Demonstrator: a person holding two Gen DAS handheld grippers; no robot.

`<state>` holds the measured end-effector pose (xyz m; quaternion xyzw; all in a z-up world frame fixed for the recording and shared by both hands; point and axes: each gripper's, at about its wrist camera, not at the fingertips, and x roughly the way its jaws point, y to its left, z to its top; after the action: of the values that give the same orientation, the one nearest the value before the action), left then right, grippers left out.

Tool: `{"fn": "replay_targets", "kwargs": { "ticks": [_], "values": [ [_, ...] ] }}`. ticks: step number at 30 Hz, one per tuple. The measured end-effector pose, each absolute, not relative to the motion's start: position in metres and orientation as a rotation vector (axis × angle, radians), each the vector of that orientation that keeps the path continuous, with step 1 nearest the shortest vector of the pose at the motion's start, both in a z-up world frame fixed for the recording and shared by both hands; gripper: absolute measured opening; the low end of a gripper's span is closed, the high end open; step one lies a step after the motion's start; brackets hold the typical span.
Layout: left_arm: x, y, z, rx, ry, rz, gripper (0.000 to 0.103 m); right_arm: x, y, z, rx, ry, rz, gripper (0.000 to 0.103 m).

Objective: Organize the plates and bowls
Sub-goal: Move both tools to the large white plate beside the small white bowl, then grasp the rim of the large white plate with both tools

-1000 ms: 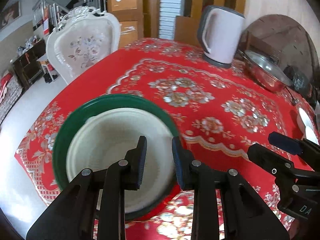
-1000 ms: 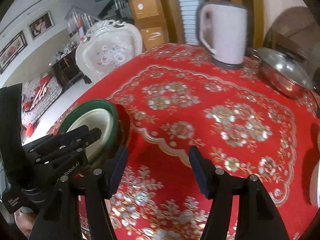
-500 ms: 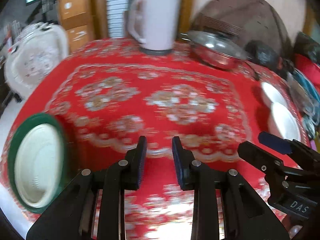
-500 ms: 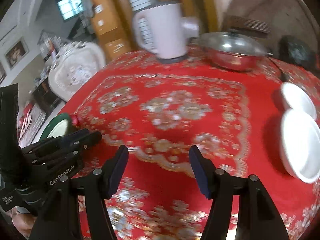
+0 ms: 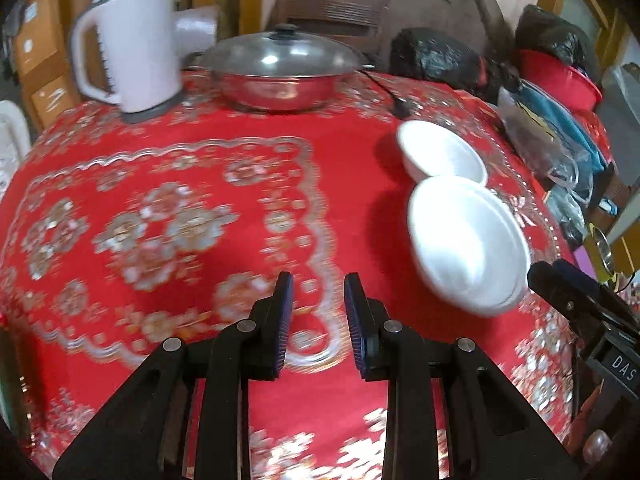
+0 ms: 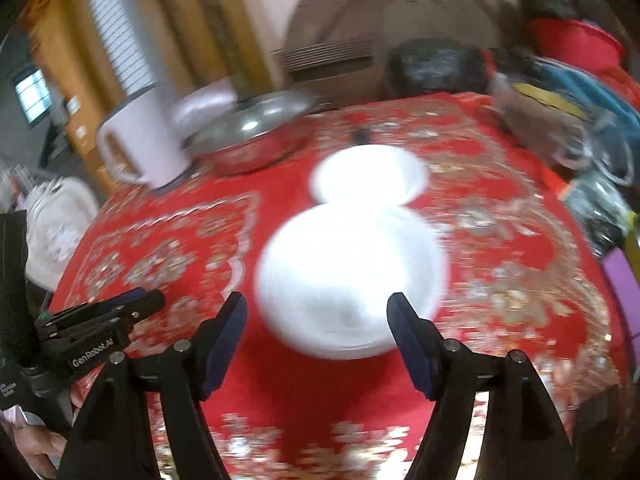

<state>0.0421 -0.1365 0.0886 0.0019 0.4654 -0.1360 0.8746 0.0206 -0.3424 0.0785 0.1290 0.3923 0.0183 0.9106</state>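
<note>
Two white bowls sit touching on the red tablecloth [image 5: 352,200]: a large one [image 5: 466,246] [image 6: 352,280] and, behind it, a small one [image 5: 440,154] [image 6: 370,176]. My right gripper [image 6: 318,302] hovers just short of the large bowl; its jaws are opening and frame the bowl's near side without touching it. My left gripper [image 5: 319,284] hangs over bare cloth to the left of the large bowl, its jaws drawn close with a narrow gap and nothing in them. The right gripper's tip [image 5: 560,284] shows beside the large bowl. Both pictures are motion-blurred.
At the table's back stand a white electric kettle [image 5: 132,40] and a steel pan with a glass lid [image 5: 280,68]. Black bags [image 5: 436,56] and plastic-wrapped clutter [image 5: 552,136] crowd the back right edge. A white chair [image 6: 60,220] stands at the left.
Both grippers swung right across the table, from the green plate with the cream dish on it to the white bowls. The right jaws spread wider. The left jaws kept their narrow gap.
</note>
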Motion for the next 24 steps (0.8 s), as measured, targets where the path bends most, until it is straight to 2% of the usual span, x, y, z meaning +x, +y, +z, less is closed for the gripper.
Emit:
{"fn": "replay_targets", "kwargs": {
  "ticks": [10,24],
  "values": [
    [0.070,-0.196,0.068,-0.010,1.044,-0.359,0.026,0.035,-0.405,0.052,0.405,0.840,-0.002,0.073],
    [0.089,-0.225,0.044,0.013,1.101,-0.389,0.026,0.065,-0.401,0.027,0.399,0.882,0.073,0.072]
  ]
}}
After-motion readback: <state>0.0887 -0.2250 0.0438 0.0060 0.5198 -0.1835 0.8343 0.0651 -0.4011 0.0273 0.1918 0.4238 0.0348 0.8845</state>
